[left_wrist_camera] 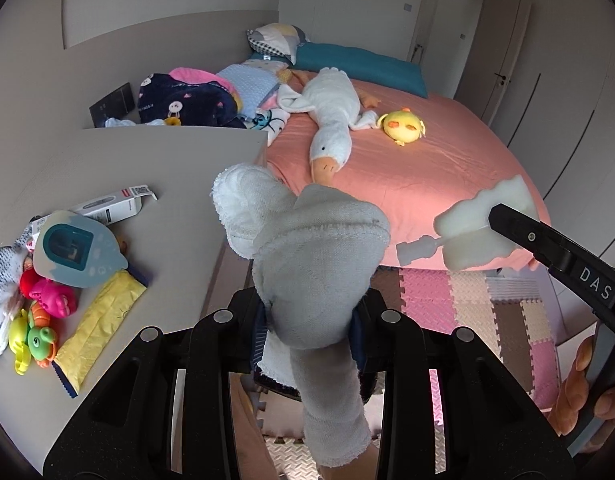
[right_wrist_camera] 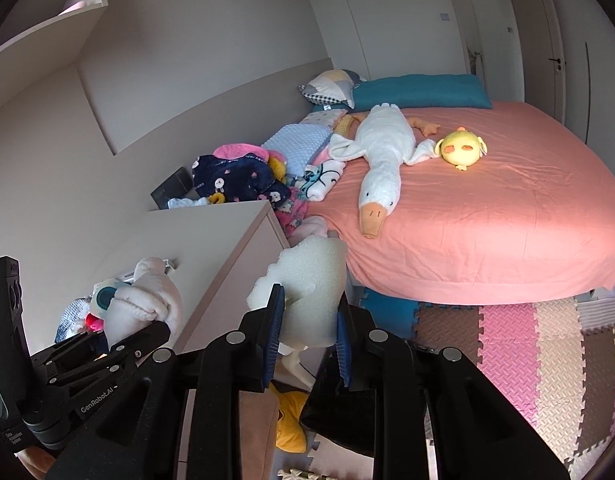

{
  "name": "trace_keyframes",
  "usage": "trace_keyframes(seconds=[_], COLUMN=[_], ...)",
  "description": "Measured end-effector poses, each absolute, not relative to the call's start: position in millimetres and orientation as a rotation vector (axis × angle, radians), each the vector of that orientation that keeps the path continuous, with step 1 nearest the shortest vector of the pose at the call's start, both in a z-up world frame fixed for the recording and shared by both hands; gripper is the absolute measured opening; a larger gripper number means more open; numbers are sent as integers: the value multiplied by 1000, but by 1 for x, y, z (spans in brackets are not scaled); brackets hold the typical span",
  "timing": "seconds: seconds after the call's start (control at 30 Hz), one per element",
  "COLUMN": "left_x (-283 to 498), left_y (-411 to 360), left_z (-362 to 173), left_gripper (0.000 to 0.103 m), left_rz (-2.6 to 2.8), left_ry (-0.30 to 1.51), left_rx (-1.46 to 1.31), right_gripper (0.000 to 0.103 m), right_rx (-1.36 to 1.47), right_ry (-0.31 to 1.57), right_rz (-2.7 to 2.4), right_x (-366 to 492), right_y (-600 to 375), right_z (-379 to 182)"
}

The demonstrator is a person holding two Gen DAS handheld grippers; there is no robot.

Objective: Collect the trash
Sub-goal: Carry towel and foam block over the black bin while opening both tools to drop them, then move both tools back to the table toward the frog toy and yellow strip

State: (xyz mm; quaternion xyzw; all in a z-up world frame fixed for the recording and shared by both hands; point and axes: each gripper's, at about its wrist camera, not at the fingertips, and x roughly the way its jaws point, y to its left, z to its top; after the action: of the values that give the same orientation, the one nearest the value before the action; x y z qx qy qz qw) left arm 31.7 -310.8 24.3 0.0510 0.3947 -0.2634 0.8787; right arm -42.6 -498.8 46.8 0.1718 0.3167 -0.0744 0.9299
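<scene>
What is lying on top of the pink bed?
On the pink bed lie a white goose plush, a yellow chick plush, a teal pillow and piled blankets. Anything beneath that pile is covered.

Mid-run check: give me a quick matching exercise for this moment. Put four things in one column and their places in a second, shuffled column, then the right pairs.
Things:
1. grey sock
2. white foam piece
3. goose plush
4. yellow packet

Places:
A. lying on the pink bed
B. pinched in the left gripper
C. flat on the desk beside the toys
D. between the pads of the right gripper

Pairs: 1-B, 2-D, 3-A, 4-C
</scene>
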Motion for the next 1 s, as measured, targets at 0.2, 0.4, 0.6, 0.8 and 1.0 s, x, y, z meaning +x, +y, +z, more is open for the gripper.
trace_keyframes(seconds=[0.2,0.4,0.6,0.8,1.0], left_x=[35,41,48,60,61], left_y=[-336,-346,-357,-342,-325], left_z=[17,2,-17,-18,-17], left_gripper=[32,32,95,95,95], left_rz=[-604,-624,-575,-516,-486], left_ry=[840,880,893,900,896], left_rx=[132,145,198,179,174], right_gripper=[26,26,75,76,78], right_rx=[373,397,341,328,319], right_ry=[666,704,782,764,769], right_rz=[-211,-245,-389,-434,-425], right_x=[-43,-35,-10,0,9], right_y=[-524,-542,-556,-569,-565], right_z=[38,21,7,14,13])
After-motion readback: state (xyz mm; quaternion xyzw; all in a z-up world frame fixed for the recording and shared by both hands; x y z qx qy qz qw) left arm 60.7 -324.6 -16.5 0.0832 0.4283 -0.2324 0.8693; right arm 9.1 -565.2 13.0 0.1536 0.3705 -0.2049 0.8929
